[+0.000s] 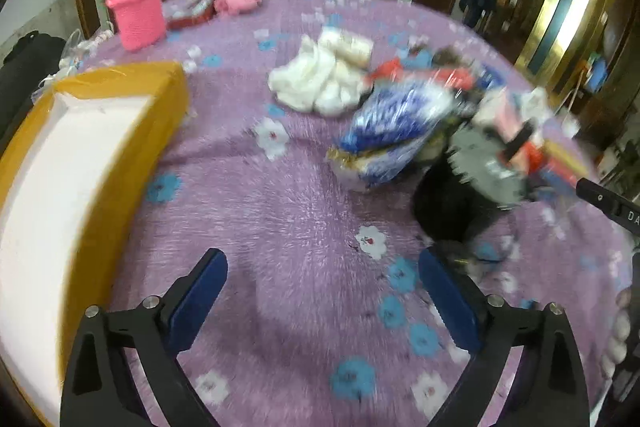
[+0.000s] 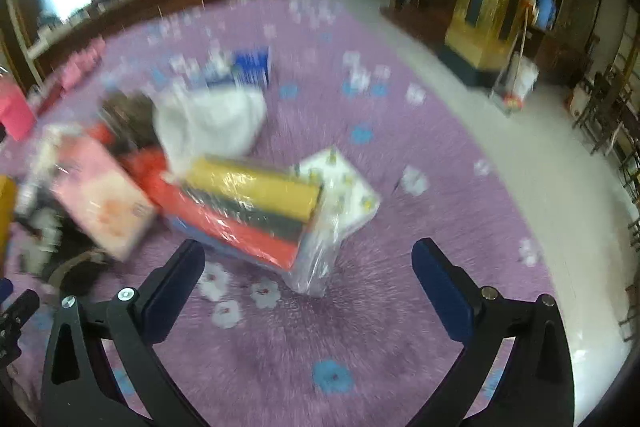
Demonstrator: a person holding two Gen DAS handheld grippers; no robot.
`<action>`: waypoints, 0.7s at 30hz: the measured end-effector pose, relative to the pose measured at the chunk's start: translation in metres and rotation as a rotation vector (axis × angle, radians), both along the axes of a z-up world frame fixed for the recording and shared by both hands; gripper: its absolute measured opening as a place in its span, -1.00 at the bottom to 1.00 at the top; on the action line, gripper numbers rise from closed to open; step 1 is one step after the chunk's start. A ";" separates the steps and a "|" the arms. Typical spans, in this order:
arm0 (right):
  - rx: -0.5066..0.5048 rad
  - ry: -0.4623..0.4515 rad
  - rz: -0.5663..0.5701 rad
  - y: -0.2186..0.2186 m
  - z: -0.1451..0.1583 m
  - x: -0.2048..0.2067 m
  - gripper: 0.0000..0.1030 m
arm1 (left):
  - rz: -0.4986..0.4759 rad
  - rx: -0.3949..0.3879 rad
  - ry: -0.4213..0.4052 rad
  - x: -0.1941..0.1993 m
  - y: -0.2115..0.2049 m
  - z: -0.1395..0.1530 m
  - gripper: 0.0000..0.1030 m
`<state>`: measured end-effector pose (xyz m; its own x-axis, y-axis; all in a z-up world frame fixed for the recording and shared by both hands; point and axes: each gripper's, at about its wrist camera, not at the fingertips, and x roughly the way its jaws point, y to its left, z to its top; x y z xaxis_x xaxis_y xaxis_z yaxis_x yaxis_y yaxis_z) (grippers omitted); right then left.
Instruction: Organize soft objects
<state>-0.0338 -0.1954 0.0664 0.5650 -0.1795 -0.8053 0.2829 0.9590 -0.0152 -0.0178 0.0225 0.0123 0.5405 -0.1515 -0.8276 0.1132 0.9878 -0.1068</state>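
The soft things lie in a loose heap on the purple flowered cloth (image 1: 288, 211) that covers the table. In the right wrist view, one clear-wrapped pack of rolled cloths (image 2: 256, 211) lies nearest the gripper, showing four colour bands: yellow, dark grey, red and blue. One flat white packet (image 2: 344, 183) sits just behind it, touching. One pink packet (image 2: 104, 199) lies to the left of the pack, and one white fluffy bundle (image 2: 212, 119) sits behind it. One blue box (image 2: 252, 67) stands farther back.

In the left wrist view, one blue-and-white wrapped bundle (image 1: 384, 139) lies at the near edge of the heap, with a clump of white fluffy pieces (image 1: 316, 83) behind it; blur hides their count. One dark item (image 1: 448, 207) lies on the cloth just beyond the right fingertip.

One yellow box with a white inside (image 1: 80, 163) stands at the left. One pink basket (image 1: 138, 15) sits far back on the left.

The left gripper (image 1: 322, 265) hangs over bare cloth, jaws spread wide and holding nothing. The right gripper (image 2: 308, 259) has its jaws wide apart too, empty, just short of the pack.
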 end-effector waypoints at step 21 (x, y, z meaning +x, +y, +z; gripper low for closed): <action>0.098 -0.279 0.089 -0.007 0.015 0.019 1.00 | -0.127 0.030 -0.250 -0.048 0.033 0.085 0.54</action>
